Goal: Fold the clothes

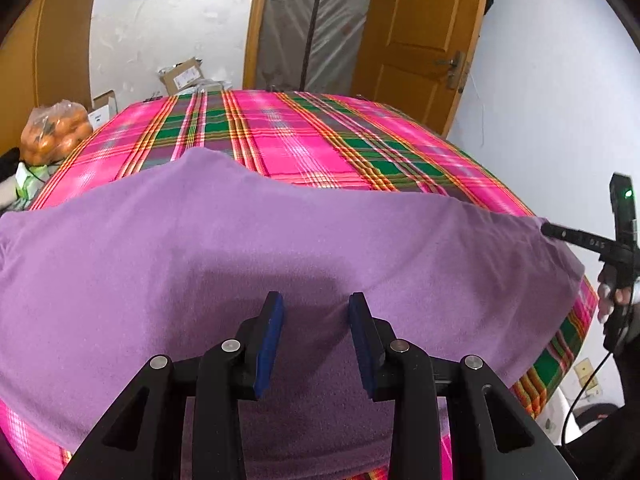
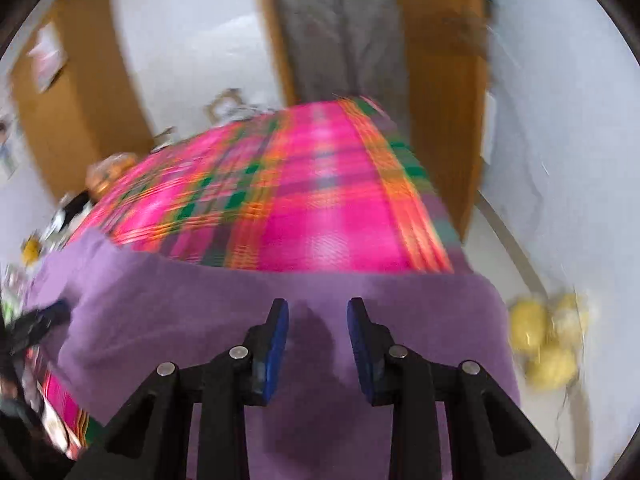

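Here a purple garment [image 1: 248, 264] lies spread flat across the near part of a table covered by a pink, green and orange plaid cloth [image 1: 288, 140], its far edge running from about nine o'clock to three o'clock in the left wrist view, with a small hump at roughly eleven o'clock. The left gripper [image 1: 316, 300] points down over the middle of the garment at six o'clock, its two blue-padded fingers [image 1: 270, 344] spread apart with only purple fabric visible in the gap below them; nothing is pinched. At three o'clock in the same view the right gripper [image 1: 550, 229] reaches in with its dark tip at the garment's right edge, a hand [image 1: 614, 300] on its handle, though from this side I cannot tell whether that tip touches the cloth. The right wrist view is blurred; there the right gripper's blue pads [image 2: 278, 344] stand parted over the garment [image 2: 420, 300], a dark shadow between them and nothing clamped. Beyond the table, at about ten o'clock in the left view, sits a bag of oranges [image 1: 54, 132], with cardboard boxes [image 1: 182, 74] at eleven o'clock and a wooden door [image 1: 420, 32] at one o'clock. Blurred yellow objects [image 2: 544, 336] lie at three o'clock in the right view.
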A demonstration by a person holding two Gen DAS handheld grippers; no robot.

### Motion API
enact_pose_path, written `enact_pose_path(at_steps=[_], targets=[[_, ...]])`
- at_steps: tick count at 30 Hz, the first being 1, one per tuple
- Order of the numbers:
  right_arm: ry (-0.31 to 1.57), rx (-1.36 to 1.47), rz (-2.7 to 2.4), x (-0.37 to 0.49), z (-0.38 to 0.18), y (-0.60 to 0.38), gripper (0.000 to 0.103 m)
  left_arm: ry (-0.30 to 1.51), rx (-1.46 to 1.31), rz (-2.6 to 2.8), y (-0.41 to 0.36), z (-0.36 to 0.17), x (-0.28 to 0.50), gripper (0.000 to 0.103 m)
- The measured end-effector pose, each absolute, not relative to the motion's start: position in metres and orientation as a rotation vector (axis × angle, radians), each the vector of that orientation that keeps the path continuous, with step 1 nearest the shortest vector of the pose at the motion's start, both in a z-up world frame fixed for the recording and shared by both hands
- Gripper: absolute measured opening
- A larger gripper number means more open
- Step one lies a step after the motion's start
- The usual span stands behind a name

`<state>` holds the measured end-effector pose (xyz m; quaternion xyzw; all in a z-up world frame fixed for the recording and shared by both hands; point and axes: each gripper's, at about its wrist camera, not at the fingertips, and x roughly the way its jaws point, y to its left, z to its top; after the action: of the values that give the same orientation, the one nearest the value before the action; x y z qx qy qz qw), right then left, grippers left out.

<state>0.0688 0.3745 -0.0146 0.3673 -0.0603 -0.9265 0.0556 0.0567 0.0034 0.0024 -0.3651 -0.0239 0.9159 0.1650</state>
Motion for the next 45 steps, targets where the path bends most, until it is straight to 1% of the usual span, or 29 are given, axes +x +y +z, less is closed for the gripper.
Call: enact_pose_path(at_steps=[1, 2, 3, 4, 5, 6, 7, 8, 10, 12, 13, 14, 18, 21, 23, 24, 25, 27, 30, 34, 36, 40, 43, 45], targets=[[-0.111, 1.100, -2.797, 0.066, -0.014, 0.364, 0.032, -0.066, -1.039, 2.611, 0.004, 0.002, 0.056, 0.036], [-0.079, 1.109, -2.797, 0.063, -0.015, 0.360, 0.030, -0.066, -1.035, 2.614, 0.004, 0.002, 0.056, 0.036], [-0.060, 1.141, -2.807, 0.057, -0.020, 0.361, 0.029, -0.063, -1.033, 2.615, 0.005, 0.002, 0.055, 0.036], [-0.099, 1.184, -2.833, 0.053, -0.025, 0.373, 0.028, -0.060, -1.032, 2.616, 0.005, 0.001, 0.055, 0.036], [-0.149, 1.221, -2.857, 0.049, -0.029, 0.385, 0.015, -0.058, -1.031, 2.615, 0.005, 0.001, 0.055, 0.036], [-0.297, 1.203, -2.883, 0.051, -0.027, 0.407, 0.011, -0.060, -1.028, 2.613, 0.004, 0.001, 0.055, 0.036], [-0.348, 1.225, -2.971, 0.056, -0.025, 0.427, 0.012, -0.063, -1.022, 2.613, 0.003, 0.001, 0.056, 0.036], [-0.376, 1.232, -3.023, 0.065, -0.023, 0.442, 0.016, -0.066, -1.018, 2.613, 0.002, 0.001, 0.056, 0.036], [-0.431, 1.240, -3.123, 0.082, -0.019, 0.472, 0.016, -0.071, -1.017, 2.612, 0.001, 0.001, 0.056, 0.036], [-0.462, 1.135, -3.136, 0.104, -0.010, 0.476, 0.019, -0.065, -1.017, 2.615, 0.003, 0.001, 0.055, 0.036], [-0.418, 1.087, -3.136, 0.114, -0.006, 0.468, 0.025, -0.055, -1.018, 2.619, 0.004, 0.001, 0.055, 0.036], [-0.372, 1.053, -3.113, 0.121, -0.006, 0.457, 0.026, -0.045, -1.019, 2.623, 0.005, 0.001, 0.055, 0.036], [-0.273, 1.101, -3.002, 0.126, -0.028, 0.417, 0.026, -0.013, -1.025, 2.637, 0.009, 0.001, 0.055, 0.036], [-0.268, 1.056, -3.058, 0.132, -0.037, 0.418, 0.023, -0.008, -1.029, 2.637, 0.008, 0.002, 0.058, 0.036], [-0.317, 1.074, -3.141, 0.139, -0.039, 0.438, 0.015, -0.009, -1.030, 2.637, 0.006, 0.002, 0.061, 0.036], [-0.362, 1.083, -3.174, 0.143, -0.040, 0.449, 0.018, -0.013, -1.029, 2.638, 0.005, 0.001, 0.062, 0.036], [-0.418, 1.097, -3.187, 0.145, -0.040, 0.456, 0.034, -0.020, -1.028, 2.640, 0.004, 0.001, 0.063, 0.036], [-0.525, 1.121, -3.208, 0.149, -0.039, 0.468, 0.032, -0.034, -1.027, 2.644, 0.002, 0.001, 0.064, 0.036], [-0.434, 1.054, -3.165, 0.142, -0.029, 0.446, 0.032, -0.055, -1.033, 2.648, 0.001, 0.002, 0.064, 0.037], [-0.340, 1.021, -2.981, 0.117, -0.024, 0.393, 0.032, -0.083, -1.031, 2.658, -0.002, 0.004, 0.064, 0.037], [-0.286, 1.017, -2.905, 0.105, -0.022, 0.366, 0.032, -0.093, -1.030, 2.685, -0.009, 0.006, 0.065, 0.037], [-0.116, 1.001, -2.787, 0.092, -0.019, 0.313, 0.030, -0.137, -1.046, 2.754, -0.030, 0.006, 0.067, 0.037], [-0.064, 1.000, -2.703, 0.087, -0.021, 0.287, 0.030, -0.178, -1.074, 2.799, -0.048, 0.003, 0.070, 0.037], [-0.007, 1.055, -2.679, 0.086, -0.029, 0.281, 0.030, -0.190, -1.076, 2.812, -0.055, 0.002, 0.075, 0.037]])
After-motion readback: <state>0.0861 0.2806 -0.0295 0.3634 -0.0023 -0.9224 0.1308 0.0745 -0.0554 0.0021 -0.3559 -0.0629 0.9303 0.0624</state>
